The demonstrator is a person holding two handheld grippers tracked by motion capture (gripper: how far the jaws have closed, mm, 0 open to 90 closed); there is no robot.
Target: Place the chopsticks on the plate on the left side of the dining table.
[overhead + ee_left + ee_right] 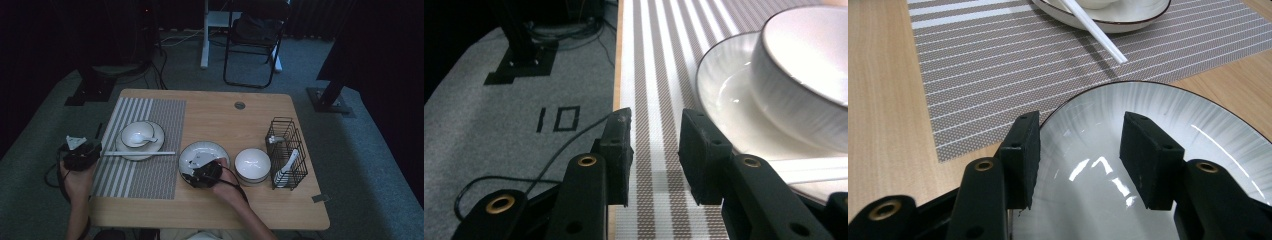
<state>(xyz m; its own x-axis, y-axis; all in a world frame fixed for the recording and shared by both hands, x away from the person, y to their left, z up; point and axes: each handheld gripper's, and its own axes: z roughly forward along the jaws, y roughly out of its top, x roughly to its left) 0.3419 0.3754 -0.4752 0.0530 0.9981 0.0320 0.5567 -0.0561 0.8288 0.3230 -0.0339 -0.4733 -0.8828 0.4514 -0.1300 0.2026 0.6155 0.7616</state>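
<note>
My left gripper (95,150) hovers at the table's left edge over the striped placemat (150,145). In its own view the left gripper (656,120) stands open with nothing between the jaws. To its right is a white plate (724,100) carrying a white bowl (809,65). My right gripper (196,172) hangs low over the near-left part of a second white plate (205,152). The right gripper (1080,122) is open, its left jaw above the rim of that plate (1168,115) and its right jaw over the inside.
White chopsticks (140,153) lie across the front of the left plate (157,137), whose bowl (135,135) holds a spoon. An empty white bowl (252,165) and a black wire rack (287,150) with a spoon stand to the right. A chair (252,45) is beyond the table.
</note>
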